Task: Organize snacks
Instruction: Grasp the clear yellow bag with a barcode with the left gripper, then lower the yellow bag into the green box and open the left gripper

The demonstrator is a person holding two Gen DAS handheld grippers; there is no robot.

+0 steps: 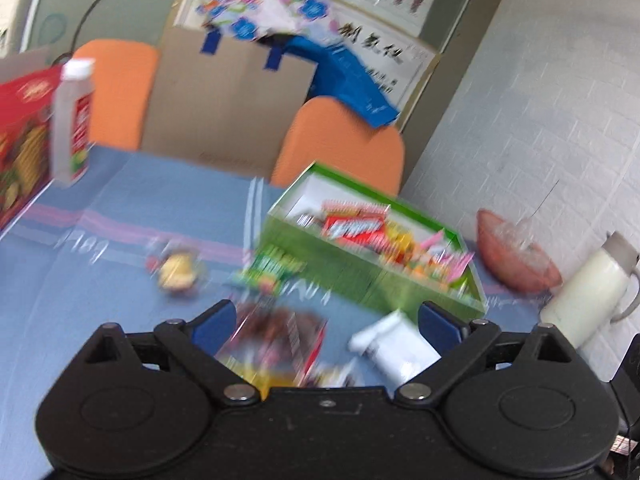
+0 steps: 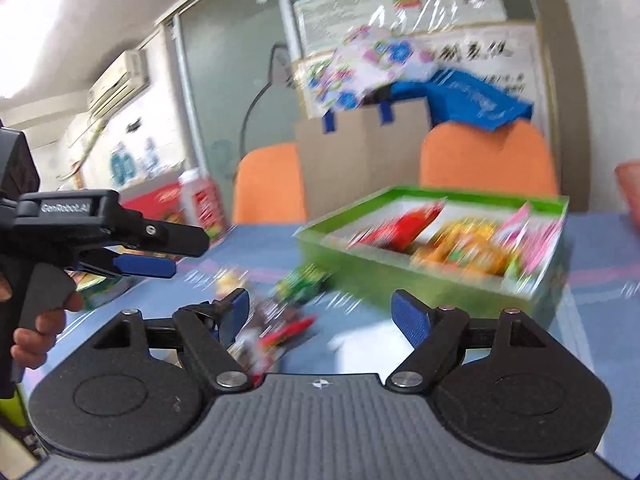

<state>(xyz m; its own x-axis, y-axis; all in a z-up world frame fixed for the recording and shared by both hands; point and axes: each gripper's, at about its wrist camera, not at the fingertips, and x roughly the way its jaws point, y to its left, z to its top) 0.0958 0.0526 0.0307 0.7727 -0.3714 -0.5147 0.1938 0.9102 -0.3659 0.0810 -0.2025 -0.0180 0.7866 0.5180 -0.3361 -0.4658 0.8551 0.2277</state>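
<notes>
A green tray (image 1: 344, 268) with white compartments holds red, yellow and pink snack packs; it also shows in the right wrist view (image 2: 420, 272). Loose snacks lie on the blue tablecloth in front of it: a green pack (image 1: 276, 268), a round yellow snack (image 1: 176, 270), a dark red pack (image 1: 280, 340) and a white pack (image 1: 396, 344). My left gripper (image 1: 326, 320) is open above the dark red and white packs, holding nothing. My right gripper (image 2: 322, 314) is open and empty above the red pack (image 2: 280, 332). The left gripper also shows at the left of the right wrist view (image 2: 160, 256). Both views are blurred.
A white bottle (image 1: 72, 120) and a red box (image 1: 20, 148) stand at the far left. A red bowl (image 1: 516, 256) and a cream jug (image 1: 588, 292) stand at the right by the wall. Two orange chairs (image 1: 340, 144) and a cardboard box (image 1: 224, 100) stand behind the table.
</notes>
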